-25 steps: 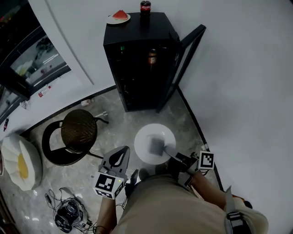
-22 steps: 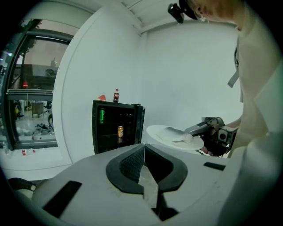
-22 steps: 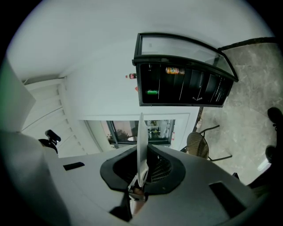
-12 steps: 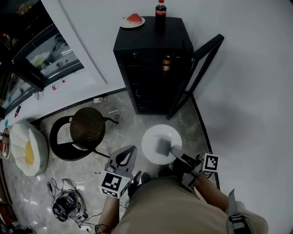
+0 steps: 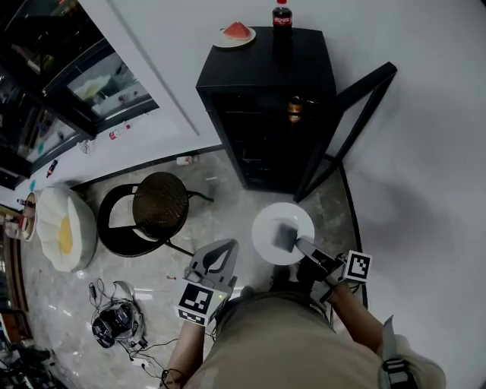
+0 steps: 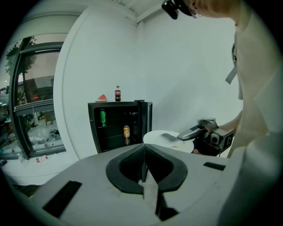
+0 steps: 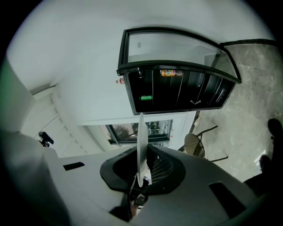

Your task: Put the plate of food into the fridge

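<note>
The tall black mini fridge (image 5: 266,114) stands at the top centre of the head view. Its glass-paned door (image 5: 345,125) is swung wide to the right, so the opening faces us. The round white plate (image 5: 266,222) lies lower, at centre right of that view, out over the floor and well short of the fridge. We see no food on it, whereas a small plate with a red wedge (image 5: 235,34) rests on the fridge top beside a dark cola bottle (image 5: 282,15). Our right gripper (image 5: 287,237) has its jaws clamped over the plate's near rim, which shows edge-on in the right gripper view. Our left gripper (image 5: 216,262), at lower centre, has its jaws pressed together on nothing. Since the plate is pinched at one edge only, we judge it could droop or twist. We should carry it level and slowly, steering left of the door's edge. In the left gripper view an orange can (image 6: 126,131) stands on a lower shelf and a green can (image 6: 102,116) above it. We should aim for bare shelf beside them, slide the plate in flat, and loosen only once it rests. The free gripper could steady the door.
</note>
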A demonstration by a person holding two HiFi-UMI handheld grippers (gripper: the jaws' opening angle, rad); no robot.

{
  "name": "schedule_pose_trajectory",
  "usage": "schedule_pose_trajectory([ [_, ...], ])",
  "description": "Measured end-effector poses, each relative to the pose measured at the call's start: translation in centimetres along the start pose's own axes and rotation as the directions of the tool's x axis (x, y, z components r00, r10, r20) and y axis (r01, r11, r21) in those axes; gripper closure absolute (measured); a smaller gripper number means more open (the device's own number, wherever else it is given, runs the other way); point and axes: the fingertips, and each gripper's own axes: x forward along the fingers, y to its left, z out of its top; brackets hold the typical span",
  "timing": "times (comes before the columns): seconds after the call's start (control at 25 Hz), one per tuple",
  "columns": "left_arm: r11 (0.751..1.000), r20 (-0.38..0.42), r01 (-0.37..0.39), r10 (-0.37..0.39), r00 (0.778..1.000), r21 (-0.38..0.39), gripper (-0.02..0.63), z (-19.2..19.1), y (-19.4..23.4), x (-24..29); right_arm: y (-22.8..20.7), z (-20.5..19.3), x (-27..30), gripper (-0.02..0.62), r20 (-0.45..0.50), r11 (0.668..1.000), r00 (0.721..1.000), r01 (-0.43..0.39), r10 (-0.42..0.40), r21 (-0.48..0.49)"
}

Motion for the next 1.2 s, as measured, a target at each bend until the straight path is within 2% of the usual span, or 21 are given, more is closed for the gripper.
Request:
schedule_pose_trajectory([
  [0.28, 0.999, -0.035, -0.018, 0.019, 0.999, 0.035, 0.595, 0.3, -0.1, 1.4, -2.6, 2.9, 0.6, 0.555, 0.012, 1.0, 1.0, 0.012, -0.011, -0.016],
  [0.6, 1.0, -0.056, 0.0, 0.001, 0.998, 0.026, 0.595, -0.6, 1.0, 2.6, -3.9, 3.5, 3.0, 0.555, 0.003, 0.999, 0.999, 0.038, -0.038, -0.017],
  [0.76, 1.0, -0.05, 0.029, -0.029, 0.998, 0.009, 0.595, -1.1, 2.1, 3.7, -5.1, 3.8, 4.7, 0.555, 0.021, 0.999, 0.998, 0.05, -0.05, -0.001],
  [1.0, 0.997, -0.062, 0.074, -0.076, 0.995, -0.028, 0.595, -2.3, 5.1, 4.9, -7.2, 5.4, 7.4, 0.555, 0.084, 1.0, 0.996, 0.021, -0.022, 0.011],
  [1.2, 0.994, -0.083, 0.087, -0.093, 0.992, -0.064, 0.595, -3.6, 7.5, 6.1, -9.5, 7.1, 9.3, 0.555, 0.099, 0.997, 0.992, 0.074, -0.076, 0.018],
])
